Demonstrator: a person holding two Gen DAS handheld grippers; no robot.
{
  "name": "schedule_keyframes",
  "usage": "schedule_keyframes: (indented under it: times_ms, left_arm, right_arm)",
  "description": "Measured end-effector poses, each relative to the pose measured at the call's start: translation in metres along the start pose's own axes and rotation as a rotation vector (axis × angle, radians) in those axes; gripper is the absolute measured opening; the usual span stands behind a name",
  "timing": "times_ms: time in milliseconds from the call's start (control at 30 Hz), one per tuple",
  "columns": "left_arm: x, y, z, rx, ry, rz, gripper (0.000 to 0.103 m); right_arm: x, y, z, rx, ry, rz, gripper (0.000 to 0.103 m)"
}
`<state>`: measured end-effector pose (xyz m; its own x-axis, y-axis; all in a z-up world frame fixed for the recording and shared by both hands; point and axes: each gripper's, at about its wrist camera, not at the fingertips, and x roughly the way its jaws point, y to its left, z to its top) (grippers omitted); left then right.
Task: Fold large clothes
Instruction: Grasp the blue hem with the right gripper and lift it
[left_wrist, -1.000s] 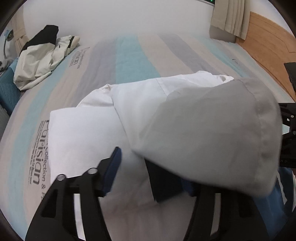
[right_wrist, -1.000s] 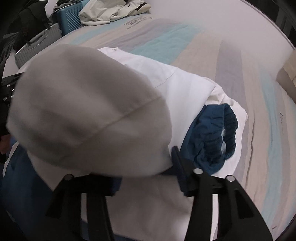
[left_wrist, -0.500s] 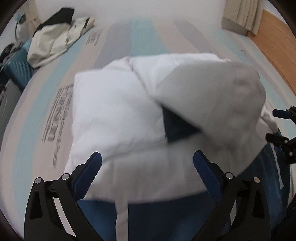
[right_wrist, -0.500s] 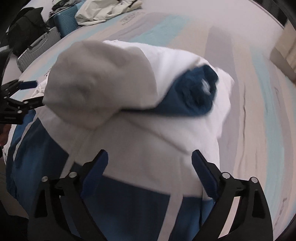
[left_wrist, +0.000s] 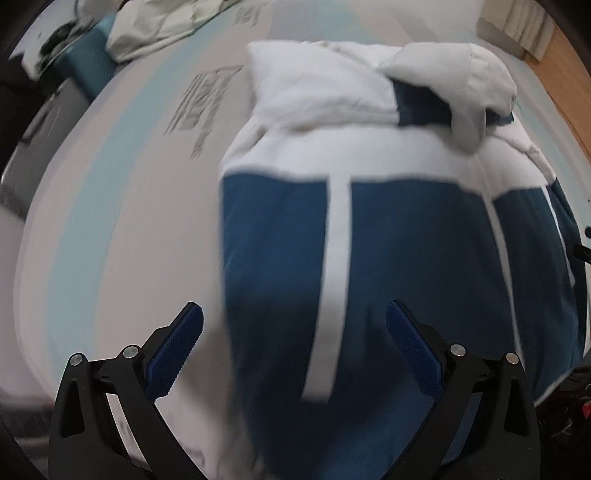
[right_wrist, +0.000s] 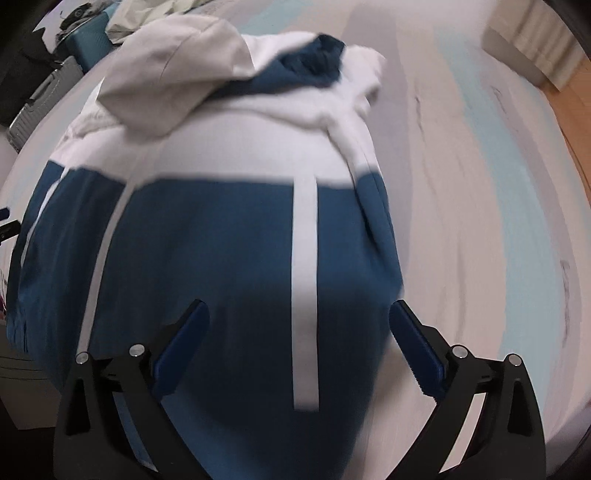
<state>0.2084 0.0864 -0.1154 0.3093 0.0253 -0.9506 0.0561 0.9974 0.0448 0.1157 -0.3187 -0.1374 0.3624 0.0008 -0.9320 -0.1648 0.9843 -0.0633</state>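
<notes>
- Looking down from the left wrist, the left tongs (left_wrist: 294, 334) stand wide apart with nothing pressed between the blue pads; the left pad hangs over bare sheet, the right one over the jacket.
- A blue and white jacket (left_wrist: 399, 236) lies on the bed (left_wrist: 122, 206), its grey hood (left_wrist: 458, 77) flopped over the far end.
- Dark print (left_wrist: 201, 103) on the striped sheet is too blurred to read.
- A teal suitcase (left_wrist: 90, 64) sits beside the bed, a pale garment (left_wrist: 159, 29) heaped just next to it.
- From the right wrist, the right tongs (right_wrist: 298, 330) are opening, both pads clear of cloth, above the jacket's (right_wrist: 221, 251) blue half.
- The hood (right_wrist: 173, 70) rests on the white end; the bed (right_wrist: 480, 206) stretches bare to the right.
- A grey case (right_wrist: 38, 103) stands off the bed's far left corner; whether either case holds anything cannot be told.
</notes>
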Motion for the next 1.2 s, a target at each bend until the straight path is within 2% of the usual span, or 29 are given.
schedule_keyframes:
  times_ms: [133, 300, 467, 633, 833, 900, 933, 1133, 1200]
  left_arm:
    - [-0.011, 0.02, -0.036, -0.053, 0.01, -0.039, 0.097]
    - [-0.014, 0.029, -0.066, -0.077, 0.042, -0.084, 0.097]
    - [-0.004, 0.022, -0.089, -0.082, 0.059, -0.087, 0.097]
    - [0.011, 0.007, -0.101, -0.068, 0.088, -0.098, 0.097]
    - [0.018, 0.0, -0.105, -0.096, 0.11, -0.11, 0.097]
    - [0.019, 0.002, -0.106, -0.107, 0.112, -0.116, 0.097]
    - [0.02, 0.002, -0.107, -0.111, 0.112, -0.118, 0.097]
    - [0.012, 0.011, -0.113, -0.12, 0.114, -0.126, 0.097]
    - [0.009, 0.017, -0.119, -0.125, 0.117, -0.137, 0.097]
  right_arm:
    - [-0.027, 0.006, -0.041, 0.036, 0.02, -0.013, 0.094]
    - [-0.035, 0.001, -0.067, 0.082, 0.069, 0.049, 0.094]
    - [-0.023, -0.014, -0.093, 0.156, 0.136, 0.113, 0.079]
    - [0.001, -0.021, -0.107, 0.212, 0.193, 0.168, 0.07]
    - [0.01, -0.029, -0.112, 0.287, 0.204, 0.179, 0.07]
    - [0.009, -0.025, -0.111, 0.286, 0.204, 0.194, 0.064]
    - [0.009, -0.021, -0.111, 0.275, 0.207, 0.197, 0.056]
    - [0.003, -0.005, -0.106, 0.219, 0.193, 0.18, 0.028]
    - [0.004, -0.001, -0.105, 0.192, 0.194, 0.157, 0.027]
